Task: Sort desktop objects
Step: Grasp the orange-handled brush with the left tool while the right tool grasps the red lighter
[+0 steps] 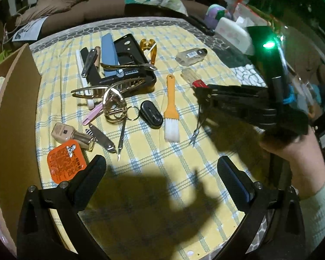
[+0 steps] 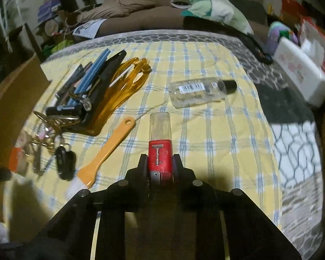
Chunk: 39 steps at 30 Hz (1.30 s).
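Note:
My right gripper is shut on a red razor case with a clear cap, held just above the yellow checked cloth; it also shows in the left wrist view. My left gripper is open and empty above the cloth's near part. An orange-handled brush, a black key fob, a clear bottle, an amber hair claw, a black tray with tools, keys, a nail polish bottle and an orange sachet lie on the cloth.
A cardboard box stands at the left edge. A white box and a black remote sit at the far right. A brown sofa with pillows lies behind the table.

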{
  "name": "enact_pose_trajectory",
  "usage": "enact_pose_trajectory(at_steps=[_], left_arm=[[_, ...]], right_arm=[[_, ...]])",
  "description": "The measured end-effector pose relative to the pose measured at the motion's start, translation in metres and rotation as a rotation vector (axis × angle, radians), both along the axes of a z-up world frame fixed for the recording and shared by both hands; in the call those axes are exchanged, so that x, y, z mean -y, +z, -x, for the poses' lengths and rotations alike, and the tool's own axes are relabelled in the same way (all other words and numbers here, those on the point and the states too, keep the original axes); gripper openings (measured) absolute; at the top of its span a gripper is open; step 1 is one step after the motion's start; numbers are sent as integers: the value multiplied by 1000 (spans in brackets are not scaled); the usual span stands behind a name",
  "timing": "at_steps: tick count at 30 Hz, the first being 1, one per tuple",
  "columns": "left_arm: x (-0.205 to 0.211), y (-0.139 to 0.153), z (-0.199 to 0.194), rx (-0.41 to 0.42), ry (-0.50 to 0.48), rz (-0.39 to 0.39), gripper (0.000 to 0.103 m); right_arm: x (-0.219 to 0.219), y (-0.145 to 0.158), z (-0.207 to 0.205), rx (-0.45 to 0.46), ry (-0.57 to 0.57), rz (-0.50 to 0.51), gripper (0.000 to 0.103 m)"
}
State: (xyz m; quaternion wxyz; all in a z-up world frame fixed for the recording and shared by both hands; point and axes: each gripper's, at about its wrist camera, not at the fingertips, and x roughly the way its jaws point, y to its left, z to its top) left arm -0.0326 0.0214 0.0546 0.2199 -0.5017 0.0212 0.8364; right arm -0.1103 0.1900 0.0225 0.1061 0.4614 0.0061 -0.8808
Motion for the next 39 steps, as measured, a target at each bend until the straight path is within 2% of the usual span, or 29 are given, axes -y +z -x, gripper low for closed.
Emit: enact_pose_trajectory(at_steps=[3, 6, 8, 9, 11, 12, 13, 17, 19, 20, 22, 25, 33, 34, 35, 36, 39], left_arm=[[-10, 3, 4, -11, -39, -1, 100], [-29, 8, 15, -56, -74, 25, 94], [-38, 7, 24, -66, -80, 31, 92], [-44, 5, 30, -64, -85, 41, 88], [-53, -4, 41, -57, -97, 73, 72], [-57, -8, 45, -50, -106, 84, 69], [-59, -13, 48, -40, -112, 86, 62], [-66, -22, 55, -38, -126, 58, 55], [-67, -31, 58, -24, -111, 95, 49], [-64, -31, 54, -57, -119, 105, 47], [-57, -37, 51, -70, -128, 132, 47], [-43, -42, 48, -76, -109, 113, 47], [-58, -41, 44, -95, -79, 118, 47], [-61, -41, 43, -106, -73, 124, 43], [-61, -41, 42, -117, -67, 121, 27], [-60, -41, 43, -123, -59, 112, 20], [-44, -38, 47, -77, -21, 23, 20]], right_arm=[[-18, 17, -11, 20, -68, 134, 22], [-35, 41, -22, -4, -110, 254, 22], [-42, 57, -28, -27, -124, 288, 22], [-44, 62, -29, -35, -127, 298, 22], [-48, 72, -32, -49, -127, 324, 22], [-50, 75, -34, -51, -128, 333, 22], [-51, 78, -33, -52, -127, 335, 22], [-54, 82, -31, -57, -125, 338, 22], [-56, 81, -30, -50, -125, 341, 22], [-56, 80, -31, -47, -125, 343, 22], [-56, 79, -31, -39, -123, 345, 22], [-54, 79, -31, -42, -109, 336, 22], [-48, 82, -31, -43, -98, 340, 22], [-47, 82, -31, -44, -95, 336, 22], [-46, 83, -30, -43, -94, 334, 22], [-45, 83, -30, -41, -94, 333, 22], [-43, 86, -30, -45, -89, 334, 22]])
